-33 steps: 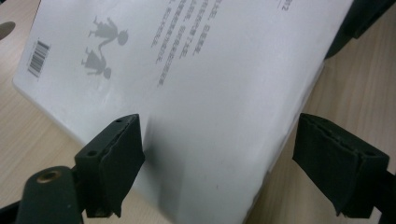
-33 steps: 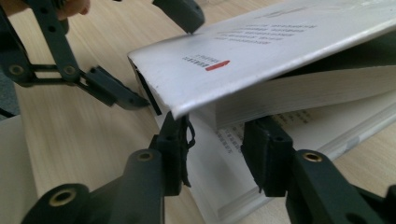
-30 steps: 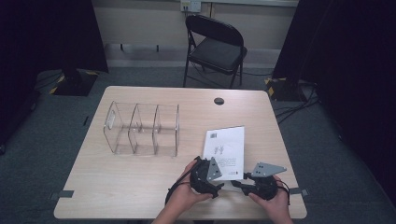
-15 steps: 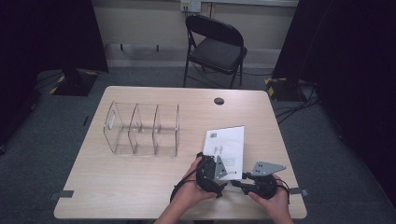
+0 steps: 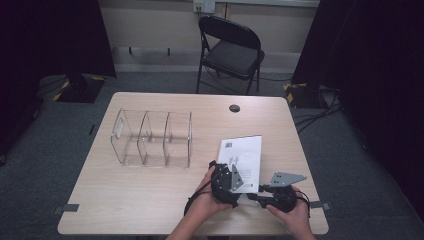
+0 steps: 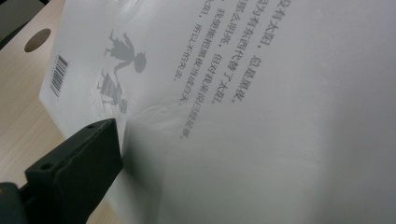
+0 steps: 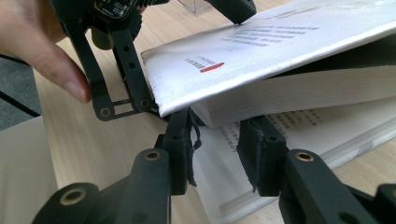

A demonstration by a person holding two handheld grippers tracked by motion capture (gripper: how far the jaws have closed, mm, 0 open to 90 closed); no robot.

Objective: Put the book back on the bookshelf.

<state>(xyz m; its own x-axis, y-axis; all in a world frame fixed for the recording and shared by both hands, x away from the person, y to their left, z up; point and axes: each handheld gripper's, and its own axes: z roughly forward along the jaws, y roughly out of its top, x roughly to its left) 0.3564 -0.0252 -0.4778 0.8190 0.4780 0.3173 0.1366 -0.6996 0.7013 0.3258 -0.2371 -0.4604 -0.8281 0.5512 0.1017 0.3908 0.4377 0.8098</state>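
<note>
The high view looks down the light wooden tabletop (image 5: 150, 195); both gripper views sit close on the white paperback book (image 5: 245, 155), their shared ground.

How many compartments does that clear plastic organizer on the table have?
3, side by side in the clear organizer on the left part of the table: one at its left end, one in the middle, one at its right end, nearest the white book.

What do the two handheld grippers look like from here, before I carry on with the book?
Both are black. The left gripper and right gripper each carry a grey three-cornered plate on top. The jaws are flat black bars with round holes and brass-coloured pivot rivets, and a black cable loops by the left hand. Forearms are bare.
</note>
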